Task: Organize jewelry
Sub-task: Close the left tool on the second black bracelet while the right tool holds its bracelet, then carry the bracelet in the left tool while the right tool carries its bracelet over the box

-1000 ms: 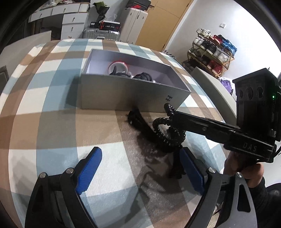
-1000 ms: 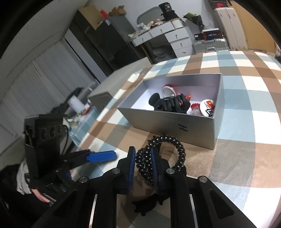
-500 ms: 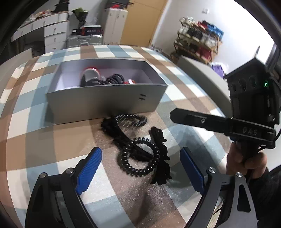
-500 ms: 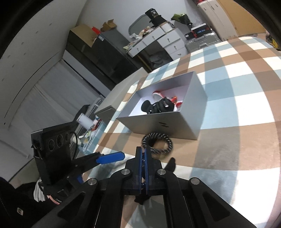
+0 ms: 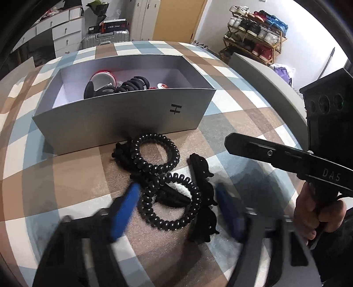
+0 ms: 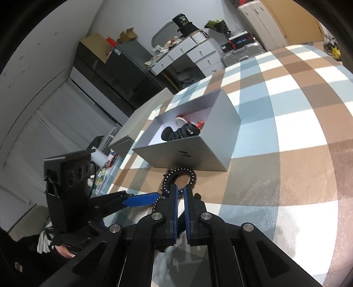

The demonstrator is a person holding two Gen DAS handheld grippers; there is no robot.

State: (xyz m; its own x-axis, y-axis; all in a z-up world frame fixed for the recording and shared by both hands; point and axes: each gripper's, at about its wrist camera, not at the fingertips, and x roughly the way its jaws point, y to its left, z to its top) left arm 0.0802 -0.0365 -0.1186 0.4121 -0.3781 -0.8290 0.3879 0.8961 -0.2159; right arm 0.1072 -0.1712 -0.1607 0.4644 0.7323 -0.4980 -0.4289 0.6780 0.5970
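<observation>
A grey open box (image 5: pixel 123 114) holds a black hair claw (image 5: pixel 123 87) and red-white items. In front of it two black spiral hair ties (image 5: pixel 155 152) (image 5: pixel 172 203) lie on black hair clips (image 5: pixel 203 198). My left gripper (image 5: pixel 176 198) is open and blurred, its blue pads either side of the nearer tie. My right gripper (image 6: pixel 181 194) is raised above the pile, its jaws nearly closed with a narrow gap, holding nothing; the box (image 6: pixel 187 154) and one tie (image 6: pixel 181 176) lie beyond it. The right gripper also shows in the left wrist view (image 5: pixel 233 144).
A checked tablecloth (image 5: pixel 66 176) covers the table. A grey chair back (image 5: pixel 264 84) stands at the right edge. Drawers, a suitcase and a shoe rack (image 5: pixel 256 17) stand beyond the table.
My right gripper let go of the spiral tie, lifted away and its jaws parted slightly. My left gripper moved in over the pile and its jaws narrowed around the nearer tie.
</observation>
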